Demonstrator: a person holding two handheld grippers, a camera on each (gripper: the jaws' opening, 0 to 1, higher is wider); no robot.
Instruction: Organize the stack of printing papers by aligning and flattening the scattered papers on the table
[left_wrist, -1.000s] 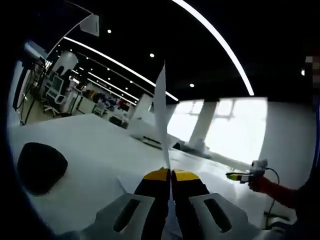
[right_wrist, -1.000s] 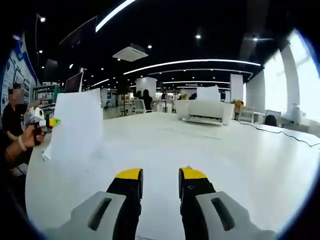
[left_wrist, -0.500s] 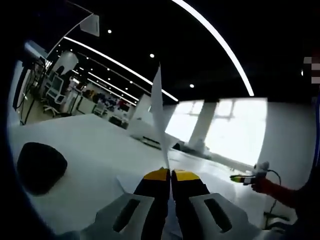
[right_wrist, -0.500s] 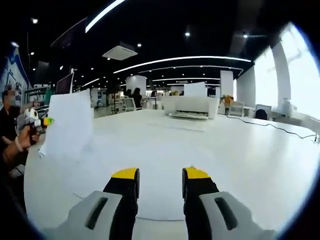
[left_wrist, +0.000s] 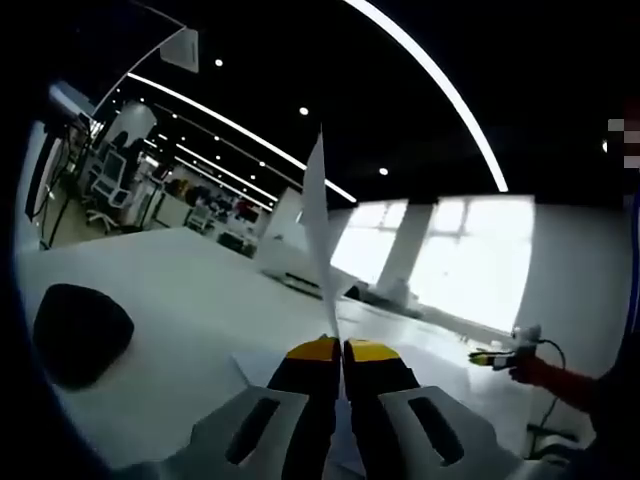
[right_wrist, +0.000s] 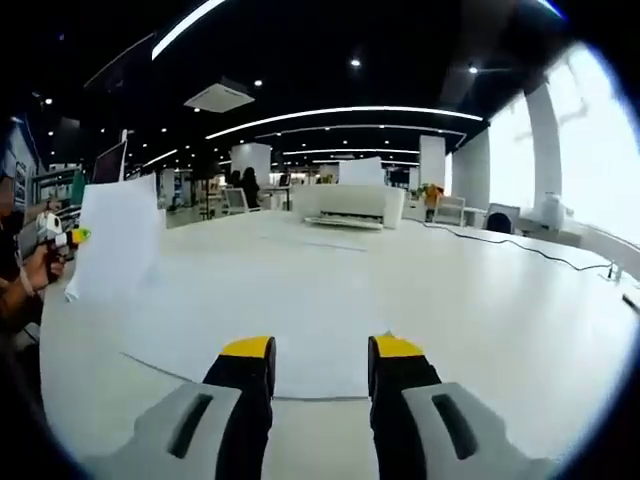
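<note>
The left gripper (left_wrist: 342, 350) is clenched on a sheet of paper (left_wrist: 319, 230) that stands upright on edge, rising toward 12 o'clock above the white tabletop (left_wrist: 190, 290). The right gripper (right_wrist: 320, 350) hangs released over a flat sheet (right_wrist: 280, 330) lying just ahead of its jaws. To do this step well, the held sheet should probably be lowered squarely onto the flat one, edges matched before letting go.
</note>
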